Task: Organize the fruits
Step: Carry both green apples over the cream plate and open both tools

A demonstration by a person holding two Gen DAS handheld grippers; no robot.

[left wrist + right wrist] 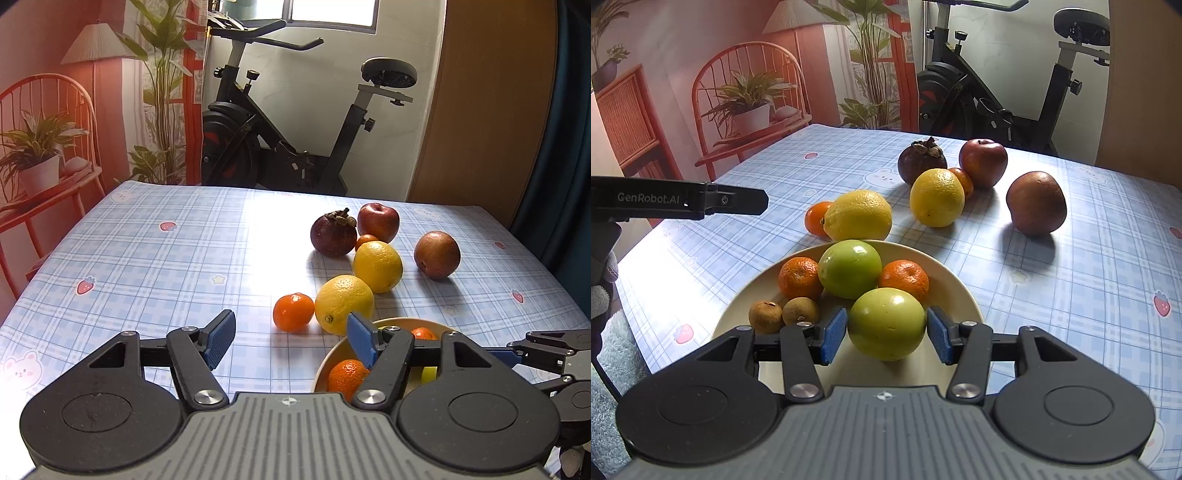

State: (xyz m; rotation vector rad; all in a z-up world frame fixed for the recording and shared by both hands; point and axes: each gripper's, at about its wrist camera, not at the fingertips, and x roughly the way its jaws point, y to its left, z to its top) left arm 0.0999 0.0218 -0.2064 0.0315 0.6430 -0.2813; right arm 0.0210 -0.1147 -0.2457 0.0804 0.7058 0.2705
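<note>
On the cream plate point(964, 295) at the near edge of the checked tablecloth point(1089, 288), the right gripper point(886, 330) straddled the nearer green fruit point(886, 323). Its blue pads point(833, 334) stood close on either side of that fruit; whether they pressed on it or had just let go could not be told, though a thin gap seemed to show on the right-hand side. The left gripper point(291, 341) hung beside the plate with its jaws about half open and nothing between them.

The plate already carried a second green fruit point(849, 267), two tangerines point(799, 277) and two small brown fruits point(783, 314). Loose on the cloth lay two lemons point(858, 214), a tangerine point(293, 312), a mangosteen point(921, 158), a red apple point(982, 162), a brown-red fruit point(1036, 203) and a small orange one wedged among them.

Risks noted, as judgement: the nearer green fruit sat at the plate's front rim, and a careless withdrawal could drag or roll it off the plate toward the table edge. The plate was filling, so further round fruit might knock those already placed. The near lemon touched the loose tangerine just behind the plate; a half-open claw reaching there could nudge either into a roll. The two grippers worked close together and might collide.
</note>
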